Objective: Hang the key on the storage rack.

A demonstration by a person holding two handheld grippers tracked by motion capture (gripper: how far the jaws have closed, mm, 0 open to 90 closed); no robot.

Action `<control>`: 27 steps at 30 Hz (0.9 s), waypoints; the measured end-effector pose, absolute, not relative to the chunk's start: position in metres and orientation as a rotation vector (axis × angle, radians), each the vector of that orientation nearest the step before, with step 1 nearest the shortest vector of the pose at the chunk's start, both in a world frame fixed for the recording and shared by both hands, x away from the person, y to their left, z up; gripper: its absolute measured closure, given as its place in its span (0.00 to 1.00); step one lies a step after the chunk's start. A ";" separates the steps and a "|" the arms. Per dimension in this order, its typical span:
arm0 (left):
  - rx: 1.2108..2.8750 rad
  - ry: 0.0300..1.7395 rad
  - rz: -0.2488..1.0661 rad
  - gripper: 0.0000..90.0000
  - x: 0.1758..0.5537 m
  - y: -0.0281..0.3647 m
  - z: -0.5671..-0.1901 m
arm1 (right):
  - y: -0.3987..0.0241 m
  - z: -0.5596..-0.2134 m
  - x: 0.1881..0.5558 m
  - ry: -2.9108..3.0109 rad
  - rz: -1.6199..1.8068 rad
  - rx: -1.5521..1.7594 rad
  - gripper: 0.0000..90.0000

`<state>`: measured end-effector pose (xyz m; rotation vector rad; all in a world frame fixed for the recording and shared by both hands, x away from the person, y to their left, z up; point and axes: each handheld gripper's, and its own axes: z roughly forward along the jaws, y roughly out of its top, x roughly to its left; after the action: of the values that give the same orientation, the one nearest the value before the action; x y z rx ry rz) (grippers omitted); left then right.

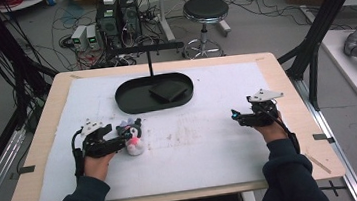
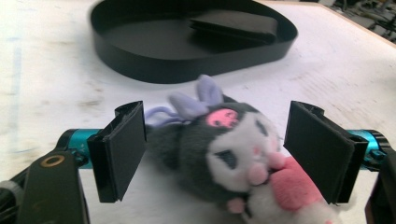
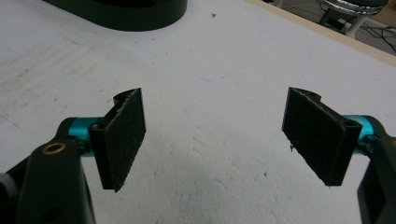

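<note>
The table point(image 1: 42, 160), under a white sheet, takes up the middle of the high view. A black oval tray point(image 1: 131, 103) sits in the upper centre of that view, with a flat black block point(image 1: 168, 90) lying inside it.

The left hand-held gripper point(image 1: 126, 138) lies at lower left of the high view. In the left gripper view its jaws are spread wide, one on each side of the plush toy point(image 2: 224, 149), whose pink part lies against the frame-right pad; the frame-left pad stands just clear of the fur. The toy rests on the sheet below the tray.

The right hand-held gripper point(image 1: 237, 116) sits at centre right, well apart from the toy. Its jaws are spread wide over bare sheet, holding nothing.
</note>
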<state>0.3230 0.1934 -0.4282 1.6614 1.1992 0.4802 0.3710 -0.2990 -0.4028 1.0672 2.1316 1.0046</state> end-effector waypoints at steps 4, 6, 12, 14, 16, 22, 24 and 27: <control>1.723 1.191 0.452 0.23 0.331 0.178 -0.436 | -0.298 -0.404 0.372 2.148 1.003 1.066 0.24; 1.773 1.205 0.481 0.21 0.335 0.172 -0.439 | -0.298 -0.404 0.372 2.150 1.002 1.070 0.24; 1.901 1.033 0.457 0.33 0.342 0.177 -0.433 | -0.298 -0.402 0.370 2.147 1.020 1.071 0.25; 1.947 0.929 0.385 0.43 0.346 0.184 -0.430 | -0.299 -0.402 0.370 2.146 1.024 1.069 0.26; 1.986 0.819 0.318 0.47 0.351 0.189 -0.430 | -0.299 -0.402 0.370 2.152 1.027 1.070 0.26; 1.950 0.884 0.302 0.39 0.352 0.186 -0.422 | -0.299 -0.403 0.371 2.157 1.032 1.075 0.26; 1.862 0.937 0.386 0.29 0.344 0.183 -0.413 | -0.300 -0.403 0.372 2.159 1.028 1.082 0.26; 1.776 1.086 0.458 0.25 0.334 0.180 -0.405 | -0.300 -0.404 0.372 2.158 1.032 1.087 0.26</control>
<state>0.3343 0.1801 -0.4051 1.7763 1.0861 0.4584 0.3723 -0.3000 -0.4036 1.0867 2.1579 1.0321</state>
